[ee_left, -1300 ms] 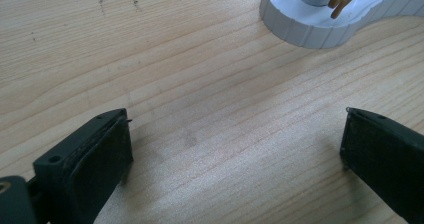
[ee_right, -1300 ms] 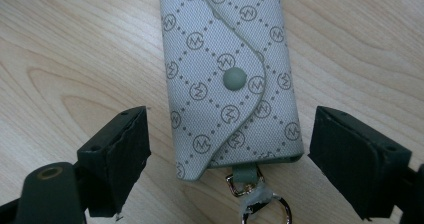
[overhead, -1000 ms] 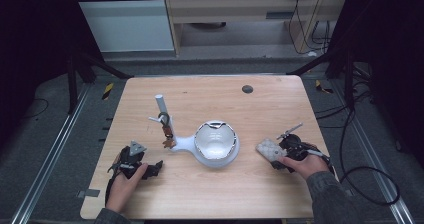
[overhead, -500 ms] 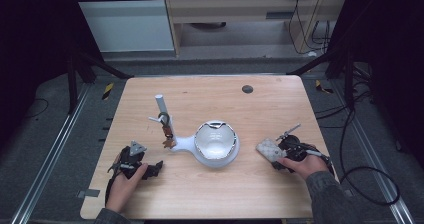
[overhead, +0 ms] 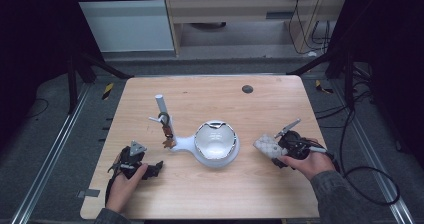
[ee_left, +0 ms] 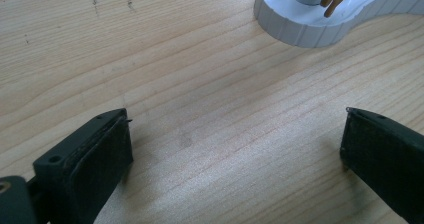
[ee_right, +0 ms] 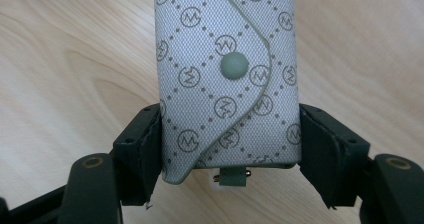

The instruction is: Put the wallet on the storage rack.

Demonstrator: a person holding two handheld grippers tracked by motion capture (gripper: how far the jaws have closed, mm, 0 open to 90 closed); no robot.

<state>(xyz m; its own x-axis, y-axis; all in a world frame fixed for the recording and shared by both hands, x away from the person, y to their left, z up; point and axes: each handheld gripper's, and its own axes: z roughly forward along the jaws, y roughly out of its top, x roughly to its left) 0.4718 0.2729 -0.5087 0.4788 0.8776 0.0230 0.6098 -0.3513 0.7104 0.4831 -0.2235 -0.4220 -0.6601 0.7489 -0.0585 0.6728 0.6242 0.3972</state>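
1. Since the earlier high view, the right gripper (overhead: pixel 276 149) is seen to have been closing its jaws, and the grey patterned pouch (overhead: pixel 266 145) is now caught between them; the pouch is shifted only slightly from its former place, while the left gripper (overhead: pixel 156 167) is left where it was.
2. In the high view, the pouch is found at the right part of the wooden table (overhead: pixel 260 104), just left of the right hand (overhead: pixel 307 161) and well apart from the white stand (overhead: pixel 212 146) with its round mirror-like dish at the table's middle. A white upright post (overhead: pixel 161 106) is carried on the stand's narrow end, with small brown pieces hung near it. The left gripper is held by the left hand (overhead: pixel 125 181) near the front left corner of the table.
3. In the left gripper view, the two black jaws are seen spread wide apart with bare wood between them, so nothing is gripped; the rounded end of the white stand (ee_left: pixel 320 21) is seen beyond them.
4. In the right gripper view, the pouch (ee_right: pixel 227 74) is clamped at its lower sides by both pads (ee_right: pixel 150 149), its curved flap fastened by a round grey snap (ee_right: pixel 234 65). A small tab is seen at its bottom edge.
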